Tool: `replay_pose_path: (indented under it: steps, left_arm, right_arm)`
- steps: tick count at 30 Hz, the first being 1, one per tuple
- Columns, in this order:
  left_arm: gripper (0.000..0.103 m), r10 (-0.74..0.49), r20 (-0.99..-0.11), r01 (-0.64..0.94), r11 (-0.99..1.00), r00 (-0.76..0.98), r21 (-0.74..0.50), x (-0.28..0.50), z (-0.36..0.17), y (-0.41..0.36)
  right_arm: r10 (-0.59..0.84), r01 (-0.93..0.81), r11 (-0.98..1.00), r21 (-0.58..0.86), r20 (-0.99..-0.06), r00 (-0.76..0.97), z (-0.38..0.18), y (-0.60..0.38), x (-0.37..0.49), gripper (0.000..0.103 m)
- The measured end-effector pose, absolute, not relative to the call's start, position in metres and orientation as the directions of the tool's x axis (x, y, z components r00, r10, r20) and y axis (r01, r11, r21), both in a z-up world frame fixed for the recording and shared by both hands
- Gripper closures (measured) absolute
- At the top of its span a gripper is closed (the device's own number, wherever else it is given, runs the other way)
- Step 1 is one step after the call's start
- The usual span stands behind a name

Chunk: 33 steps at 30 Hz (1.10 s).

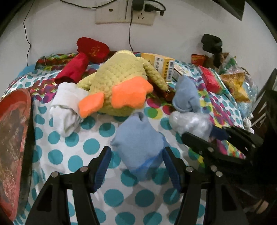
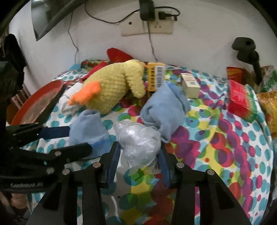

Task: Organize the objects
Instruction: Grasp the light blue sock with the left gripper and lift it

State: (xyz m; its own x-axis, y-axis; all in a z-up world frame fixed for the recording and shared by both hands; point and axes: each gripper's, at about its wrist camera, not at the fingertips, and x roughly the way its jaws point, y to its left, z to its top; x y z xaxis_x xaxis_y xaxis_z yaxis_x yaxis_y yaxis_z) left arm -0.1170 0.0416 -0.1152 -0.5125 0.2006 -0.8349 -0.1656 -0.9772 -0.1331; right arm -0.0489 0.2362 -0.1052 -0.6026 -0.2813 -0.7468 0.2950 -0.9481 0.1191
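A light blue sock lies on the dotted cloth between the open fingers of my left gripper; it also shows in the right wrist view. A crumpled clear plastic bag lies between the open fingers of my right gripper; it also shows in the left wrist view. A second blue sock lies just behind the bag. A yellow crocheted duck with orange feet lies behind, beside a white sock.
A red tray leans at the left edge. Yellow box, small beige box, red packet and snack bags crowd the back right. Red cloth rolls lie by the wall. Cables hang from a socket.
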Motion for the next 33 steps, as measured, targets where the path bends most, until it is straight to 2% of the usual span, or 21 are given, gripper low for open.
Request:
replay_pose_path:
  steps: [7,13,14,16,19,22,28,33]
  left_arm:
    - [0.04,0.222,-0.824,-0.149,-0.974,-0.522,-0.169,-0.127,-0.123,0.036]
    - [0.041,0.184,-0.823,-0.168,-0.98,-0.537,-0.109,-0.128,-0.127,0.046]
    - [0.043,0.183,-0.823,-0.172,-0.979,-0.537,-0.106,-0.128,-0.127,0.046]
    - [0.058,0.188,-0.821,-0.19,-0.977,-0.538,-0.099,-0.127,-0.126,0.048]
    - [0.065,0.166,-0.82,-0.206,-0.977,-0.548,-0.06,-0.122,-0.124,0.053]
    - [0.066,0.15,-0.819,-0.216,-0.976,-0.553,-0.033,-0.116,-0.123,0.054]
    - [0.066,0.157,-0.829,-0.194,-0.979,-0.537,-0.059,-0.103,-0.119,0.036]
    - [0.066,0.107,-0.82,-0.149,-0.988,-0.563,-0.026,-0.089,-0.103,0.013]
  right_arm:
    - [-0.294,0.29,-0.946,0.141,-0.749,-0.594,-0.107,0.24,-0.049,0.062]
    - [-0.29,0.288,-0.948,0.138,-0.751,-0.593,-0.107,0.239,-0.049,0.062]
    - [-0.291,0.288,-0.947,0.139,-0.752,-0.592,-0.107,0.24,-0.049,0.062]
    - [-0.288,0.288,-0.948,0.136,-0.753,-0.592,-0.107,0.239,-0.049,0.062]
    - [-0.285,0.287,-0.949,0.133,-0.753,-0.593,-0.107,0.239,-0.048,0.062]
    - [-0.284,0.286,-0.949,0.134,-0.756,-0.589,-0.108,0.239,-0.049,0.062]
    - [-0.279,0.284,-0.95,0.131,-0.764,-0.581,-0.11,0.239,-0.051,0.062]
    - [-0.274,0.283,-0.951,0.125,-0.766,-0.581,-0.109,0.238,-0.052,0.062]
